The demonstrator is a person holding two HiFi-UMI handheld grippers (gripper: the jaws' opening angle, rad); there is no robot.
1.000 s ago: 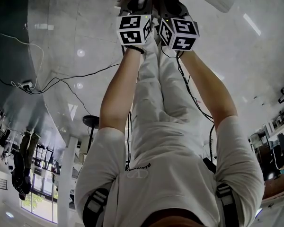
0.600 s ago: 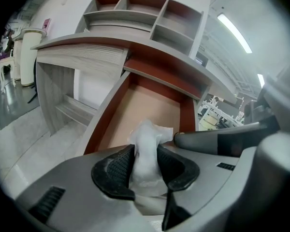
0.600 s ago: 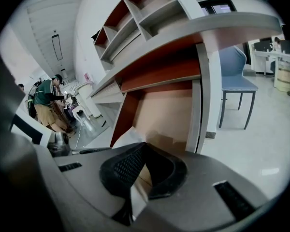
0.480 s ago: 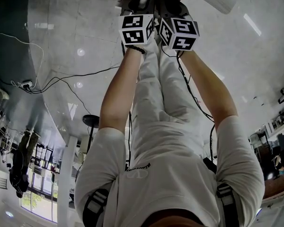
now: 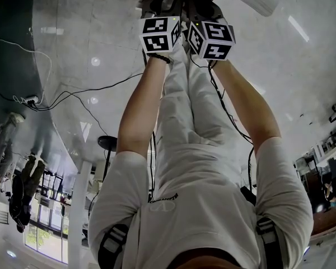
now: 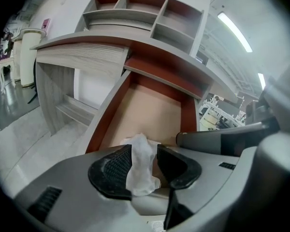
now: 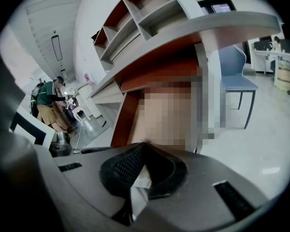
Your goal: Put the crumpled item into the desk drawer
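Observation:
A white crumpled tissue [image 6: 141, 163] stands between the jaws of my left gripper [image 6: 144, 159], above the front end of the open desk drawer [image 6: 150, 110]. The jaws are opening: the tissue leans on the left pad [image 6: 113, 170], and a gap shows beside the right pad [image 6: 176, 166]. My right gripper [image 7: 144, 146] hangs close by over the same drawer [image 7: 121, 120], its jaw tips together. A white scrap [image 7: 141, 180] shows behind those tips; I cannot tell whether it is gripped. In the head view both marker cubes [image 5: 159, 34] [image 5: 211, 38] sit side by side at the top.
The drawer sticks out from a grey desk [image 6: 87, 40] with a shelf unit [image 6: 135, 8] on top. The right gripper's body [image 6: 222, 139] lies just right of my left jaws. A blue chair [image 7: 234, 76] stands right of the desk. Cables [image 5: 73, 94] trail over the floor. A person in green [image 7: 48, 105] stands far off.
Both grippers stay almost in place at the drawer. The white tissue at the top edge has shifted slightly. At the far left a person has come into view.

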